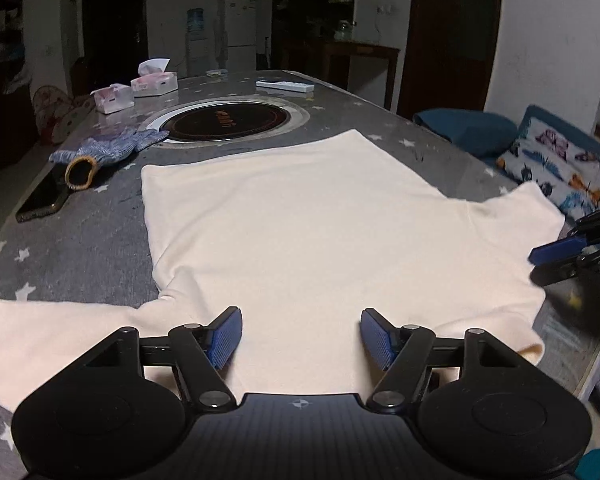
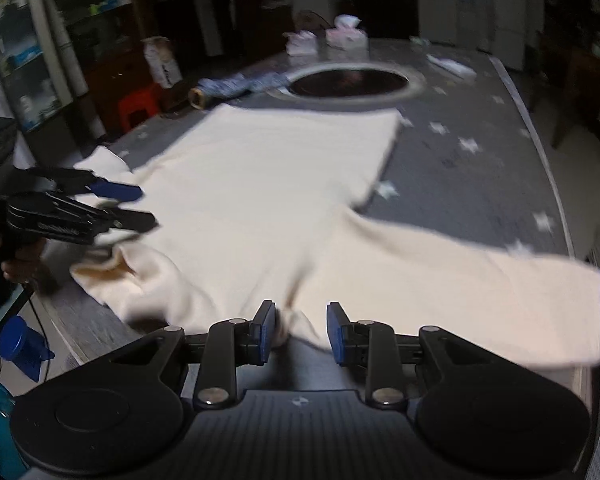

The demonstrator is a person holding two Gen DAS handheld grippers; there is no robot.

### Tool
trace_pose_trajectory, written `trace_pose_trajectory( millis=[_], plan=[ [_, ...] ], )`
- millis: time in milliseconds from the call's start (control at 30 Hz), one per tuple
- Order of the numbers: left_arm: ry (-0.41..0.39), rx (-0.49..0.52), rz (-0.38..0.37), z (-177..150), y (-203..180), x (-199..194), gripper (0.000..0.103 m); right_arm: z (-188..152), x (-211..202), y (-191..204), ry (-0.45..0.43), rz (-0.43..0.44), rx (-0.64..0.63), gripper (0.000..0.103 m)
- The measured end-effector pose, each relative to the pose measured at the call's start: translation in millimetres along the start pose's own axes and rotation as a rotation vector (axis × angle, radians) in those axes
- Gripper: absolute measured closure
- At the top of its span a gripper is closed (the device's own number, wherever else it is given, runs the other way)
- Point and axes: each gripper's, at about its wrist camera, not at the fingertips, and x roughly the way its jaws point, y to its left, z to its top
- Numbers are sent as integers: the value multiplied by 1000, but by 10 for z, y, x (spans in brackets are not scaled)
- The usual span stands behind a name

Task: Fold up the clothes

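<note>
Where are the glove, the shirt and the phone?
glove (image 1: 100, 150): left wrist view, on its blue knit palm.
shirt (image 1: 300, 216): left wrist view, middle of its body.
phone (image 1: 40, 200): left wrist view, on its dark screen.

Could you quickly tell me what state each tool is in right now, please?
Left tool: open, holding nothing, over the cream shirt.
Right tool: open, not gripping; the shirt's edge lies between its fingers.

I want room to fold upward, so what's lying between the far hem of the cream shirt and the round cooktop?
Only bare star-print table cover separates the cream shirt from the cooktop in both views; the blue knit glove sits off to the left.
</note>
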Motion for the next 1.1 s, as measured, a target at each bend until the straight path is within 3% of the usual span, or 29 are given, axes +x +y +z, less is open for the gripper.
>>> trace_pose_trajectory(
  millis=[167,267,533,667,767,1000,1100],
  plan=[
    [15,10,16,22,-1,9,34,-114,-157,-171,-16,-25,39,77],
    [19,14,23,64,-22,15,34,-166,-299,-354,-48,-85,92,77],
    [-30,78,-39,250,-300,-36,31,-417,-578,-1139,-143,-258,410,76],
    [-26,107,-75,306,-485,15,30,-592,-565,-1515,-184,-228,591,73],
    [-19,125,-92,325,-615,58,30,-741,-533,-1768,-232,-153,728,68],
    [1,157,-134,324,-860,139,30,-998,-441,-2080,-307,-21,904,68],
    [8,173,-153,312,-961,169,30,-1073,-412,-2166,-341,19,942,79]
  ],
)
